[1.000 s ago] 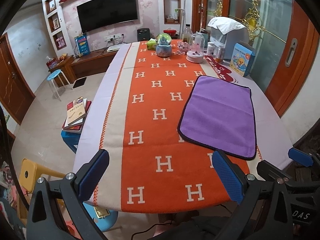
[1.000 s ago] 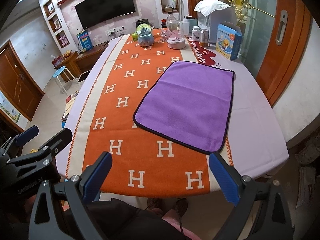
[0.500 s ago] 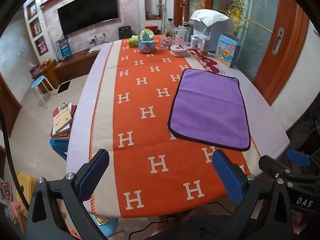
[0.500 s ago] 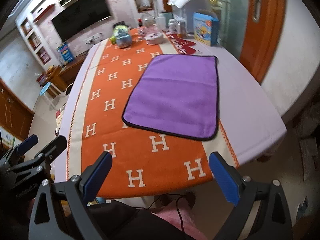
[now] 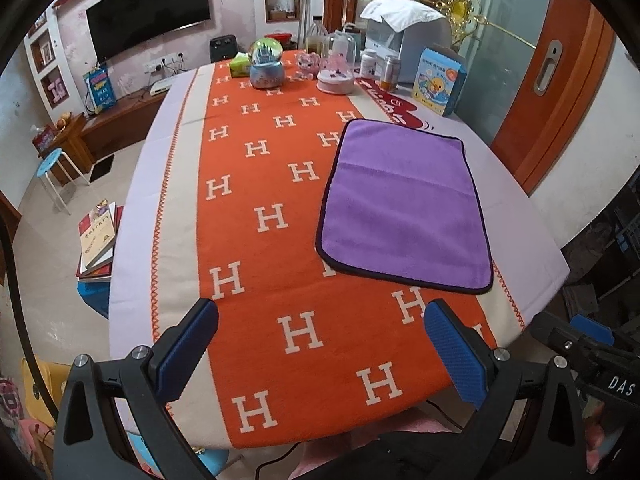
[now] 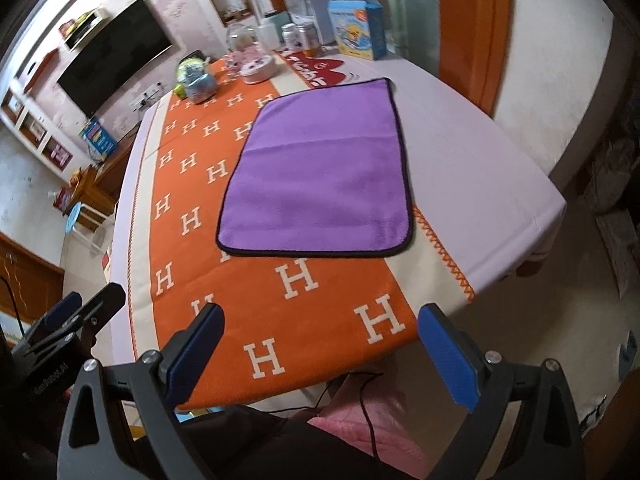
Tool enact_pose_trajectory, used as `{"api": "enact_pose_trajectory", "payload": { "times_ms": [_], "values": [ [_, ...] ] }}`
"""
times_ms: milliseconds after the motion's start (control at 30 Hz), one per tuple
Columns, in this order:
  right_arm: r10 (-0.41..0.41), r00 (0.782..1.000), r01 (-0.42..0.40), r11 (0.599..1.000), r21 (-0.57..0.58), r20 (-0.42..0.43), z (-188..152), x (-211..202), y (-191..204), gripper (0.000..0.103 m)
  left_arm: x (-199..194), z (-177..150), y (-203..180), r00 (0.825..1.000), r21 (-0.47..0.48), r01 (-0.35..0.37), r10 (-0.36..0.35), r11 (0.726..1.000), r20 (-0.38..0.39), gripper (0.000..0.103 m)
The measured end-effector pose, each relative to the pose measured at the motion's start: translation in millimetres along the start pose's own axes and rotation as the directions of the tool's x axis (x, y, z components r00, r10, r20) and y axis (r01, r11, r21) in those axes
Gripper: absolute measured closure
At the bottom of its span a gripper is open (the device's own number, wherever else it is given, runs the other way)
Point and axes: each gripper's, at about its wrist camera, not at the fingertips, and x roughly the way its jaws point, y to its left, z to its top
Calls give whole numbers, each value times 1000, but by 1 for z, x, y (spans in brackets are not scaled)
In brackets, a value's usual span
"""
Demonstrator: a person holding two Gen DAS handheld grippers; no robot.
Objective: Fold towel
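A purple towel with a dark hem lies flat and unfolded on the right half of the table; it also shows in the right wrist view. My left gripper is open and empty, above the table's near edge, short of the towel. My right gripper is open and empty, also near the front edge, below the towel's near hem. The right gripper's body shows at the lower right of the left view; the left gripper's body shows at the lower left of the right view.
An orange runner with white H marks covers the table. At the far end stand a snow globe, a glass dome, jars, a blue box and a covered appliance. Books lie on a stool at the left.
Both grippers have swung their view: the left one turned leftward and the right one tilted to the right. The towel has not moved. Both jaws stay open.
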Motion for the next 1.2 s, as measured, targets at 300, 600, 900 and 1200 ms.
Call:
{"api": "enact_pose_trajectory", "payload": {
  "times_ms": [300,600,900,1200],
  "values": [
    [42,995,-26,986,162,-94,28,37,-38,8,49,27,-4,996,-41,-15,11,999,-94,1],
    [103,968,-17,938,346,-229,50,91,-79,16,110,49,-6,976,-87,-40,20,995,-218,3],
    [170,926,13,878,478,-337,61,144,-111,35,175,56,1,944,-169,-59,0,984,-331,8],
    [203,899,38,847,531,-388,70,174,-128,47,226,54,3,911,-220,-91,-8,971,-412,13]
  ]
}}
